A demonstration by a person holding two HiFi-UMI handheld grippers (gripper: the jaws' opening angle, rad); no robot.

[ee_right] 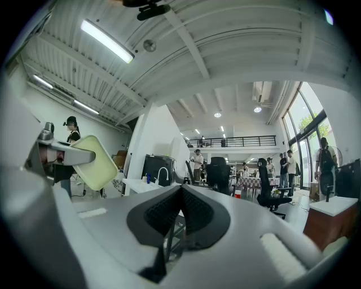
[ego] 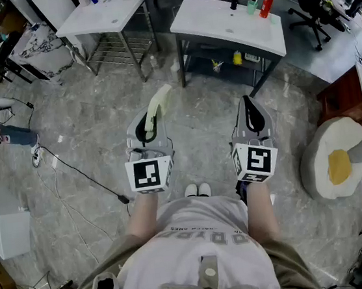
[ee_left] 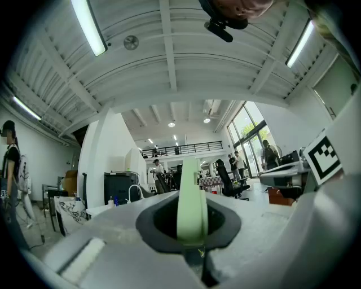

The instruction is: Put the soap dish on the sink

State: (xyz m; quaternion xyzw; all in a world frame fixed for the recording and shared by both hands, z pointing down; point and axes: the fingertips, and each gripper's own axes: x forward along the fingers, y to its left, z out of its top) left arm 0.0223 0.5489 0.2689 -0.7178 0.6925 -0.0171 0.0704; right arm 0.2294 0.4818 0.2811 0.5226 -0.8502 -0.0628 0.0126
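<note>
One soap dish [ego: 157,106] was clamped in the jaws of the left gripper [ego: 147,126]. Those of the right gripper [ego: 251,115] were together, empty. The right gripper view showed the dish's broad face, the left gripper view only its edge.

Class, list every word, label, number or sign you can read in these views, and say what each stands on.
None reads clearly.
Print on the person's shirt: letters, blurred and upside down, unreadable.
Label on the red bottle on the white table: too small.
Marker cubes: black-and-white square patterns only, no letters.
</note>
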